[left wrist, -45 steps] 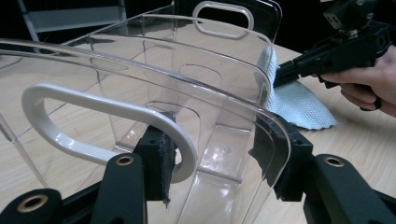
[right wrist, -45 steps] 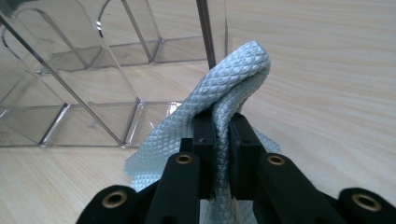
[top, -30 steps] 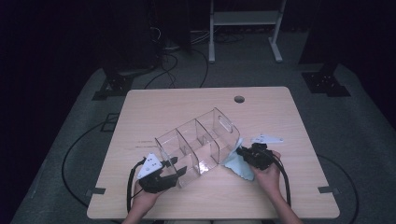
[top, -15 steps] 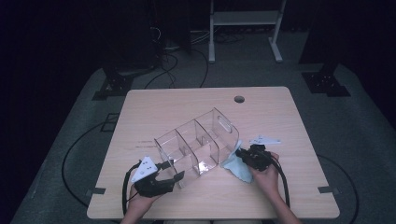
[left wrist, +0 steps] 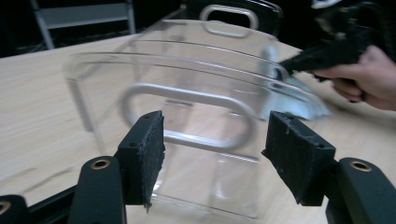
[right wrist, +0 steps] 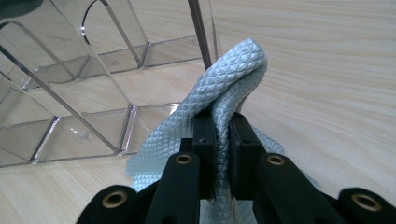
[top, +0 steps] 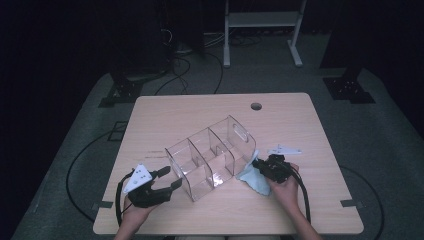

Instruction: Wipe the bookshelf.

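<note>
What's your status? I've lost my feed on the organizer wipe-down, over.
Left gripper jaws just opened, off the clear organizer. Right gripper shut on the blue cloth at the organizer's end wall. Nothing in the way.

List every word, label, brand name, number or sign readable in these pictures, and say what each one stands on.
None: no readable text on the clear plastic organizer, the light blue cloth or the wooden table.
Too small to read: the dark dots on the grey three-cornered plate of the left tool; they look like holes, not letters.
</note>
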The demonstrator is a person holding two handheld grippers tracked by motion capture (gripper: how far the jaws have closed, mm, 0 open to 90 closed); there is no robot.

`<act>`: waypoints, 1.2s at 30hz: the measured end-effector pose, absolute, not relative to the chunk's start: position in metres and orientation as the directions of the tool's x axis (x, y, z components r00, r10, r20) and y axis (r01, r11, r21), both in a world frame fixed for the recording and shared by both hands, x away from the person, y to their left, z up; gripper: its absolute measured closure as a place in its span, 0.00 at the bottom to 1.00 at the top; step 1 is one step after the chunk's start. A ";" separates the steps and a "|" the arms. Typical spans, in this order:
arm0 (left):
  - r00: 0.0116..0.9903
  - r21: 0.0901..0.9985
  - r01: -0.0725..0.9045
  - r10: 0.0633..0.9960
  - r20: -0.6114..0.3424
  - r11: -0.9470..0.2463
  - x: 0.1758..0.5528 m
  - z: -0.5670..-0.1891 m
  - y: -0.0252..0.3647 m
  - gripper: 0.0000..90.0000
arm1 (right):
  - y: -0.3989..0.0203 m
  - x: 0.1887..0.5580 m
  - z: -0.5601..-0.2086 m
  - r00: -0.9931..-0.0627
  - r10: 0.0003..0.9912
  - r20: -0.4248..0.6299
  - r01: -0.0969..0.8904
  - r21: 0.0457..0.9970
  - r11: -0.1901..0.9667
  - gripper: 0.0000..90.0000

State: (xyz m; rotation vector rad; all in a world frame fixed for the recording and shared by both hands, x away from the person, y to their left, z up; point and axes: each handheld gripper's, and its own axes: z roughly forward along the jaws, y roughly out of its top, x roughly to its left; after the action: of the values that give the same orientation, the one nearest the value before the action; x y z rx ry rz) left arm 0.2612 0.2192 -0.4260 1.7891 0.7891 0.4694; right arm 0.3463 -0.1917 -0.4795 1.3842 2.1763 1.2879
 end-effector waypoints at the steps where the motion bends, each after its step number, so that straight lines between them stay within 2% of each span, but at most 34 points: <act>1: 0.694 0.935 0.288 0.718 -0.054 -0.208 0.264 -0.426 0.221 0.40 | -0.192 0.346 -0.480 -0.513 0.827 0.229 0.599 0.786 0.154 0.92; 8: 0.654 0.929 0.306 0.755 -0.045 -0.209 0.287 -0.430 0.236 0.36 | -0.193 0.348 -0.480 -0.511 0.827 0.233 0.602 0.784 0.151 0.92; 20: 0.636 0.922 0.299 0.772 -0.001 -0.245 0.321 -0.435 0.230 0.24 | -0.198 0.351 -0.482 -0.499 0.829 0.253 0.615 0.777 0.133 0.92; 22: 0.644 0.922 0.298 0.765 -0.003 -0.247 0.324 -0.436 0.228 0.26 | -0.198 0.351 -0.479 -0.506 0.826 0.246 0.607 0.783 0.138 0.92; 26: 0.654 0.925 0.287 0.757 0.001 -0.249 0.327 -0.438 0.223 0.43 | -0.197 0.347 -0.462 -0.528 0.824 0.207 0.556 0.818 0.150 0.92; 29: 0.635 0.927 0.290 0.773 -0.001 -0.237 0.327 -0.439 0.222 0.52 | -0.197 0.345 -0.453 -0.539 0.822 0.186 0.527 0.836 0.156 0.92; 36: 0.638 0.932 0.279 0.770 0.002 -0.233 0.316 -0.441 0.216 0.53 | -0.199 0.351 -0.475 -0.525 0.822 0.221 0.587 0.793 0.162 0.92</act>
State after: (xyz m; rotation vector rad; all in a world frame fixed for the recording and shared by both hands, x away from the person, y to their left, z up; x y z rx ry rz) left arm 0.3161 0.2155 -0.4405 1.7997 0.8451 0.5802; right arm 0.3511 -0.1994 -0.4745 1.3627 2.1789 1.2943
